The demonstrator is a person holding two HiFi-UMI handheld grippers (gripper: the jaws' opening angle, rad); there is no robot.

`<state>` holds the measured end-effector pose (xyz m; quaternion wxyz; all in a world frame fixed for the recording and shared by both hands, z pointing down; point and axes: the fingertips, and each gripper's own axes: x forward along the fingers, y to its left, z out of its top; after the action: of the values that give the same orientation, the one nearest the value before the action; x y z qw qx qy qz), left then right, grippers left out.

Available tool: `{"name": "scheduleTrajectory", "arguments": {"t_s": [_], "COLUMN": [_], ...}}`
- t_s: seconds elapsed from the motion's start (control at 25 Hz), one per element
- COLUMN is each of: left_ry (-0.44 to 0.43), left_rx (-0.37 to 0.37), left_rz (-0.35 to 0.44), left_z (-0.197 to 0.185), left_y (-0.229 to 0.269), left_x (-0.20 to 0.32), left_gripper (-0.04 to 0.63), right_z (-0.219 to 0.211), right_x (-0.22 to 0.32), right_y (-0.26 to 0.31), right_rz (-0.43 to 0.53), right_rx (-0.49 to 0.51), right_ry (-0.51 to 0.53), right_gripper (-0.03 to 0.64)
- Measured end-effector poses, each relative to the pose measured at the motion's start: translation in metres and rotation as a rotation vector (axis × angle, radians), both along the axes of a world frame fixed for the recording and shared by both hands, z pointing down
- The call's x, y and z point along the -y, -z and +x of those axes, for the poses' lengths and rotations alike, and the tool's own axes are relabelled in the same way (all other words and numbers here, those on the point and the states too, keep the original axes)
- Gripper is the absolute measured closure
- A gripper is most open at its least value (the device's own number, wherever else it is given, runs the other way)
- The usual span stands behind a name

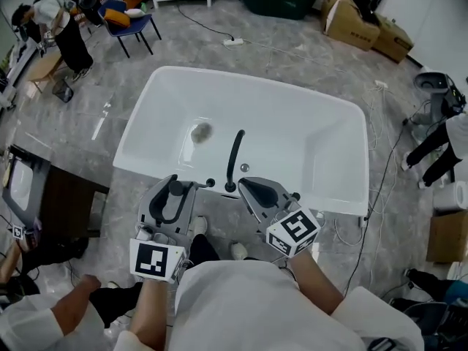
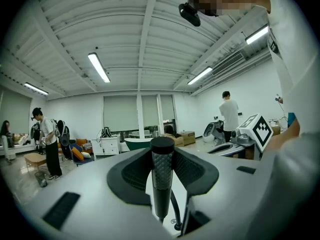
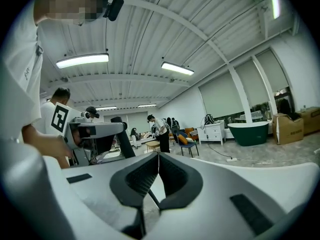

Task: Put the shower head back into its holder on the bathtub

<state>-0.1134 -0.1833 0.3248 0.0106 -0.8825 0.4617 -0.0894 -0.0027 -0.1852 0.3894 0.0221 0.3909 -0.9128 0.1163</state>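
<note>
Close to the person, the left gripper is clamped on the black, stick-shaped shower head, held upright with its hose trailing below. Just beside it, the right gripper has its jaws together, empty. Between them rises what appears to be a black spout on the near rim of the white bathtub.

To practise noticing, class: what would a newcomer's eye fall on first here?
A large white bathtub fills the middle of the head view, with a black curved spout on its near rim. Close by, the left hand-held gripper grips a black textured shower head between its jaws.
</note>
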Motion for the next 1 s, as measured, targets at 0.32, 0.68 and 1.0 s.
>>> {"name": "scheduleTrajectory", "arguments": {"t_s": [0.32,0.68,1.0], "left_ry": [-0.146,-0.326,-0.417], "left_rx": [-0.004,0.008,0.013], "left_rz": [-0.065,-0.127,-0.204], "left_z": [-0.015,-0.007,-0.005], "left_y": [-0.029,-0.06,-0.096], "left_x": [0.054,0.1,0.116], "left_gripper": [0.449,0.449,0.451], "right_z": [-0.019,-0.023,-0.025], "right_x": [0.041,0.064,0.07], "right_y": [-0.008,-0.022,-0.04], "right_rz": [-0.032,-0.094,-0.162], "right_rx": [-0.009,-0.042,-0.074], "right_ry": [-0.102,-0.257,-0.351], "right_gripper": [0.598,0.598,0.598]}}
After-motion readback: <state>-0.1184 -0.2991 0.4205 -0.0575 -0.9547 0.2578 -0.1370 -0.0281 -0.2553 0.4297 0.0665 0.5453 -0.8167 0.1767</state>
